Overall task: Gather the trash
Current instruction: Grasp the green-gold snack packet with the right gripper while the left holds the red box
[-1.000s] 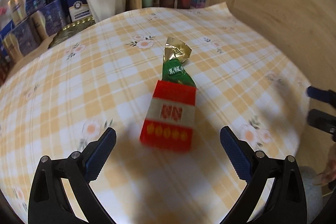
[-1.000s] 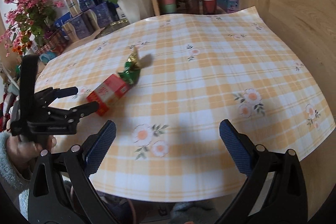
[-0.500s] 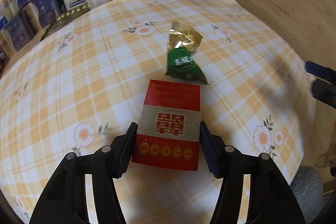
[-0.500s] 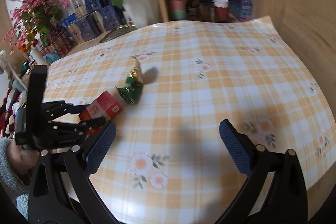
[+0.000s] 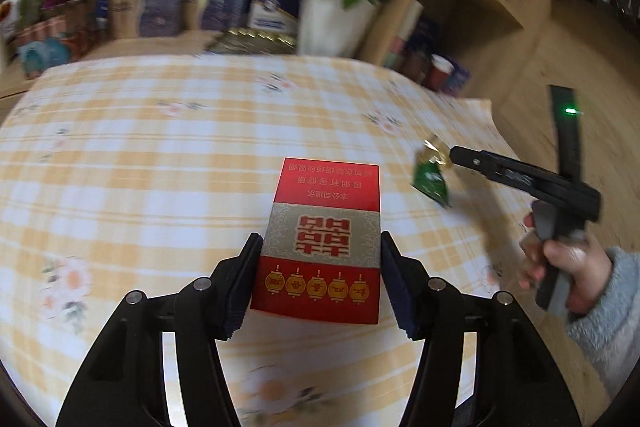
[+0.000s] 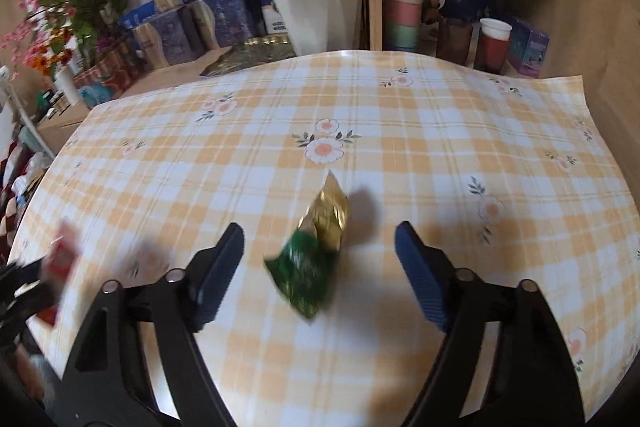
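Observation:
My left gripper (image 5: 320,283) is shut on a red and gold cigarette box (image 5: 324,239) and holds it above the checked tablecloth (image 5: 140,167). A crumpled green and gold wrapper (image 6: 316,247) lies on the cloth between the open fingers of my right gripper (image 6: 320,271), which do not touch it. In the left wrist view the wrapper (image 5: 430,179) shows at the right, at the tip of the right gripper (image 5: 456,153). In the right wrist view the red box (image 6: 64,255) shows blurred at the far left.
A white pot of red flowers (image 6: 320,7), blue gift boxes (image 6: 192,7) and a gold tray (image 6: 248,55) stand behind the table. A wooden shelf (image 6: 460,7) holds stacked cups and a red cup (image 6: 492,45). The cloth's edge (image 6: 592,131) runs at the right.
My left gripper lifted the red box off the table and swung left. My right gripper moved in over the green wrapper and narrowed around it.

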The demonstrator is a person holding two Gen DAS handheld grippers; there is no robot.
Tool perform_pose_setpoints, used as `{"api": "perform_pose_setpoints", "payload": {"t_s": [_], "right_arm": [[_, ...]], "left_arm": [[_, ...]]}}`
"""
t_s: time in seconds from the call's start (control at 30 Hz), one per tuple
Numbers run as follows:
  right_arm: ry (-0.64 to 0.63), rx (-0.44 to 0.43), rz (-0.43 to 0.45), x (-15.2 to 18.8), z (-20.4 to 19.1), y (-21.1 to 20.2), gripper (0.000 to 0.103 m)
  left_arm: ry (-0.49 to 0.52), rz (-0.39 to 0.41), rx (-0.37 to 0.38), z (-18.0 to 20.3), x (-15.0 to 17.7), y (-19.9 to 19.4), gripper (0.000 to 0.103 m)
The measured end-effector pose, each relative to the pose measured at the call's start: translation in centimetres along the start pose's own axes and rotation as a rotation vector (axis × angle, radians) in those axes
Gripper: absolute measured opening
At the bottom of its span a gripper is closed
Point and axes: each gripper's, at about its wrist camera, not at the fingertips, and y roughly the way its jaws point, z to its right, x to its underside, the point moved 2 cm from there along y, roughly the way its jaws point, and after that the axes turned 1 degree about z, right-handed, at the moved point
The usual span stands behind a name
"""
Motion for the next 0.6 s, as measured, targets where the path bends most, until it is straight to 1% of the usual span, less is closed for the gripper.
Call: {"api": "perform_pose_setpoints", "payload": {"t_s": [0.07, 0.13, 0.3, 0.4, 0.43, 0.47, 0.5, 0.53, 0.57, 0.6], "right_arm": [[-0.009, 0.034, -0.013, -0.7, -0.3, 1.5, 0.072], [-0.018, 0.066, -0.053, -1.0, -0.3, 3.2, 0.070], [0.049, 0.060, -0.125, -0.6, -0.3, 5.2, 0.066], [0.027, 0.081, -0.190, 0.3, -0.9, 5.9, 0.045], [0.020, 0.078, -0.197, 0.6, -1.1, 5.8, 0.042], [0.022, 0.067, -0.188, 0.7, -1.2, 5.5, 0.038], [0.031, 0.048, -0.174, 0.7, -1.2, 5.0, 0.036], [0.045, 0.021, -0.150, 0.8, -1.2, 4.1, 0.036], [0.051, 0.006, -0.133, 0.8, -1.3, 3.4, 0.036], [0.053, -0.018, -0.108, 0.9, -1.5, 2.3, 0.035]], "left_arm": [[-0.027, 0.019, -0.005, -1.3, 0.1, -1.2, 0.057], [-0.043, 0.043, -0.015, -2.4, 0.2, -2.6, 0.057], [-0.062, 0.084, -0.020, -4.2, 0.1, -4.8, 0.057], [-0.069, 0.096, -0.019, -4.7, 0.3, -5.4, 0.057], [-0.069, 0.099, -0.019, -4.7, 0.4, -5.6, 0.056], [-0.068, 0.102, -0.018, -4.7, 0.4, -5.8, 0.056], [-0.067, 0.105, -0.014, -4.6, 0.6, -6.1, 0.055], [-0.064, 0.108, -0.008, -4.5, 0.6, -6.3, 0.051], [-0.062, 0.108, 0.001, -4.3, 0.7, -6.5, 0.044], [-0.056, 0.106, 0.009, -4.1, 0.9, -6.8, 0.044]]}}
